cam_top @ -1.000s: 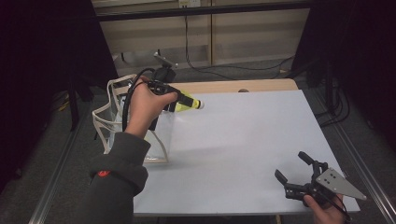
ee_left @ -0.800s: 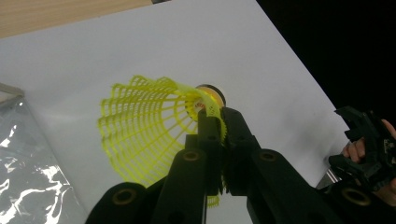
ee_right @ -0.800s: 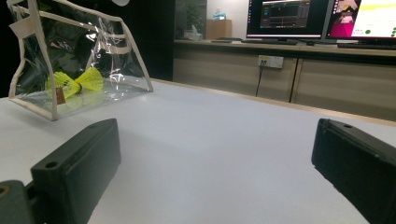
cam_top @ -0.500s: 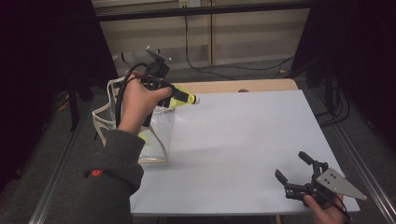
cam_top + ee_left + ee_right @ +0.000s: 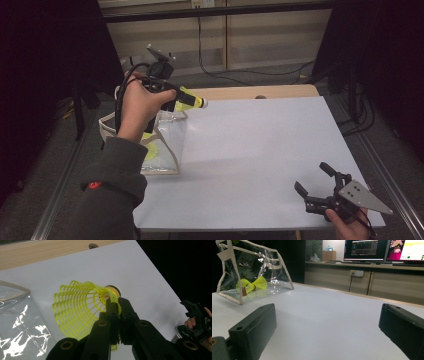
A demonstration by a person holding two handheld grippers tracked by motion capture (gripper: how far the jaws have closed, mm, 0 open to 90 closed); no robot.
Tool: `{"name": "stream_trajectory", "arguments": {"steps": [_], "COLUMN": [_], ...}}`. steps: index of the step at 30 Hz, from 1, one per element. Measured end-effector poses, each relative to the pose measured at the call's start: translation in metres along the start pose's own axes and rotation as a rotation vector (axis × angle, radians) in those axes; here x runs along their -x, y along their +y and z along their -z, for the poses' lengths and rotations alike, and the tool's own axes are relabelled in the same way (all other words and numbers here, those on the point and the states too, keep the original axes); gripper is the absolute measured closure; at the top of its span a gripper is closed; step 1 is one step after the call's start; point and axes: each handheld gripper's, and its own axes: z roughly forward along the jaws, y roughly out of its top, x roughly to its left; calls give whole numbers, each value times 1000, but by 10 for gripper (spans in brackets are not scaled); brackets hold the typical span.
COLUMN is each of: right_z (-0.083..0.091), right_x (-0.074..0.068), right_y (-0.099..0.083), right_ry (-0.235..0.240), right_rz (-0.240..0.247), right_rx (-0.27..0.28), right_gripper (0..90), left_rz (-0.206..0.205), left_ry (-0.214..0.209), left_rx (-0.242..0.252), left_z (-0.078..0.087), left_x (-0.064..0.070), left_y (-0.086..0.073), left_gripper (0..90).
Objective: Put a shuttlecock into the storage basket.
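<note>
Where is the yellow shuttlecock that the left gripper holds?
In the high view, the yellow shuttlecock is pinched in the left gripper, raised over the table's far-left part, above the clear bag.

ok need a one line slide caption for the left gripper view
Left gripper clamps a yellow shuttlecock by its skirt above the white table, beside a clear bag.

One yellow shuttlecock [image 5: 75,307] held up, two more shuttlecocks [image 5: 252,284] inside one clear bag [image 5: 272,267], two grippers, one white surface [image 5: 260,150], two screens [image 5: 382,250]

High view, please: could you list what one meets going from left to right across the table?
Clear plastic bag with beige trim → yellow plastic shuttlecock held in the left gripper → open right gripper.
</note>
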Motion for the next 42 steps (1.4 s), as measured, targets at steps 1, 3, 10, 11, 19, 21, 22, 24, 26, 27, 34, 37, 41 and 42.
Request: {"name": "stream_trajectory", "arguments": {"steps": [1, 3, 10, 11, 19, 21, 22, 24, 26, 27, 34, 37, 41, 42], "right_z": [0, 0, 0, 0, 0, 0, 0, 0, 0, 0, 0, -1, -1, -1], "right_x": [0, 0, 0, 0, 0, 0, 0, 0, 0, 0, -1, -1, -1, -1], "right_y": [0, 0, 0, 0, 0, 0, 0, 0, 0, 0, 1, 0, 1, 1], "right_ry": [0, 0, 0, 1, -2, 0, 1, 3, 0, -1, 4, 3, 1, 3], "right_rz": [-1, 0, -1, 0, -2, 1, 2, 2, 3, 2, 1, 4, 3, 2], "right_rx": [-1, 0, 2, 2, 2, 0, 0, 1, -1, -1, 2, 2, 3, 4], "right_gripper": [13, 13, 13, 13, 13, 12, 12, 12, 13, 13, 13, 13, 13, 12], "left_rz": [6, 7, 11, 14, 21, 21, 25, 27, 30, 31, 36, 44, 43, 50], "left_ry": [0, -3, 6, 8, 16, 21, 22, 24, 25, 25, 33, 36, 43, 43], "left_rx": [7, 9, 17, 20, 31, 30, 35, 37, 40, 39, 46, 53, 54, 60], "left_z": [1, 3, 12, 13, 21, 23, 24, 26, 29, 30, 38, 41, 45, 46], "left_x": [0, -1, -4, -5, -8, -9, -9, -10, -11, -11, -16, -18, -20, -21], "left_y": [0, 0, 1, 1, 0, 0, 0, 0, 0, 0, -1, -2, -3, -4], "left_gripper": [876, 876, 878, 878, 879, 880, 880, 880, 880, 880, 880, 881, 881, 880]}}
